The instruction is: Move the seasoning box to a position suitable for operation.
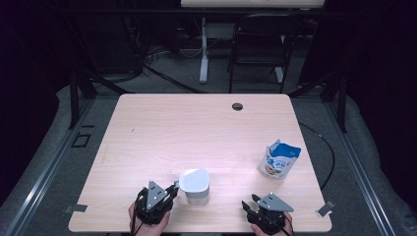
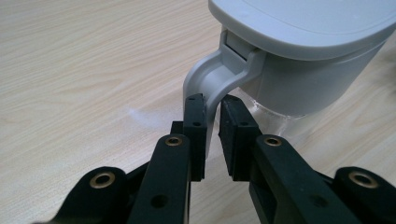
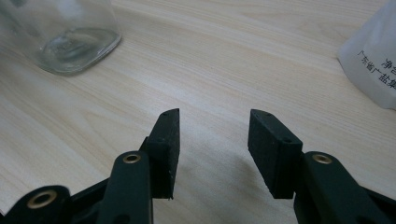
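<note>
A clear glass jar (image 1: 194, 186) with a grey lid (image 2: 303, 23) stands near the front edge of the wooden table (image 1: 196, 128). Its grey handle (image 2: 210, 79) points left, toward my left gripper (image 1: 174, 190). In the left gripper view that gripper (image 2: 212, 109) has its pads closed against the handle's lower part. My right gripper (image 1: 248, 204) rests open at the front right with nothing between its jaws. In the right gripper view it (image 3: 214, 123) faces bare wood, with the jar's glass base (image 3: 70, 42) at upper left and a white bag (image 3: 373, 70) at upper right.
The blue-and-white bag (image 1: 279, 160) stands upright toward the table's right edge. A cable hole (image 1: 237, 106) sits near the far edge. Beyond the table are a dark chair (image 1: 258, 44) and a white desk leg (image 1: 203, 49).
</note>
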`<state>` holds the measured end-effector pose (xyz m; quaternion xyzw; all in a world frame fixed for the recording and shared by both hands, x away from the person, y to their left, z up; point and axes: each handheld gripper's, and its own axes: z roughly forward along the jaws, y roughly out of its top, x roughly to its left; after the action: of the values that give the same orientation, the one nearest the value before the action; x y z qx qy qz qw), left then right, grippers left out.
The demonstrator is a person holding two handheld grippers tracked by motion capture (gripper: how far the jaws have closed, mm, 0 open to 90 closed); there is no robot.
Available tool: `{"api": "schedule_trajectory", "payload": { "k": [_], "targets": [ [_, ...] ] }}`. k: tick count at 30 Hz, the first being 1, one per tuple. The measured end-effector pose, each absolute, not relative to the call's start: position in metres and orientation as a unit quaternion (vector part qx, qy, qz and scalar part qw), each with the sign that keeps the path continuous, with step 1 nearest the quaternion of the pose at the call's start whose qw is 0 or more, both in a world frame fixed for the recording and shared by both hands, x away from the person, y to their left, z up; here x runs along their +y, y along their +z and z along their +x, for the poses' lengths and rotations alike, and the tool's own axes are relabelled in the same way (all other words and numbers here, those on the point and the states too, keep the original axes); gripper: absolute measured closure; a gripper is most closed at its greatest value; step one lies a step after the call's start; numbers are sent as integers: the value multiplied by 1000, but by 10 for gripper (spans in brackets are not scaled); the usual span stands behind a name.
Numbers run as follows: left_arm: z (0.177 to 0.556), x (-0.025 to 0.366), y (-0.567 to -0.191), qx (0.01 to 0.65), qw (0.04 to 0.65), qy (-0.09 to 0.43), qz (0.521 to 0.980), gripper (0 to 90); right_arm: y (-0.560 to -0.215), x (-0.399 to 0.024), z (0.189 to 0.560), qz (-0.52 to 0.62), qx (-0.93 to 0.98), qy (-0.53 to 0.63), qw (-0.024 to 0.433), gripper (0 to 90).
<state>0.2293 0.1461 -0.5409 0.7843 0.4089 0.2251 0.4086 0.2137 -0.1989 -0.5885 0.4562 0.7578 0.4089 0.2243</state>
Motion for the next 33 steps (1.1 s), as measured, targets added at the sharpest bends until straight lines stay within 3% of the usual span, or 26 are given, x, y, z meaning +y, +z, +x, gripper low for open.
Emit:
{"api": "schedule_trajectory", "payload": {
  "k": [9, 23, 33],
  "targets": [
    [225, 152, -534, 401, 423, 211, 784, 761, -588, -199, 214, 457, 757, 409, 224, 538],
    [231, 169, -509, 386, 451, 188, 782, 761, -587, -200, 213, 456, 757, 410, 225, 538],
    [247, 176, -492, 372, 457, 184, 787, 841, -585, -199, 213, 453, 759, 412, 223, 538]
  ]
}}
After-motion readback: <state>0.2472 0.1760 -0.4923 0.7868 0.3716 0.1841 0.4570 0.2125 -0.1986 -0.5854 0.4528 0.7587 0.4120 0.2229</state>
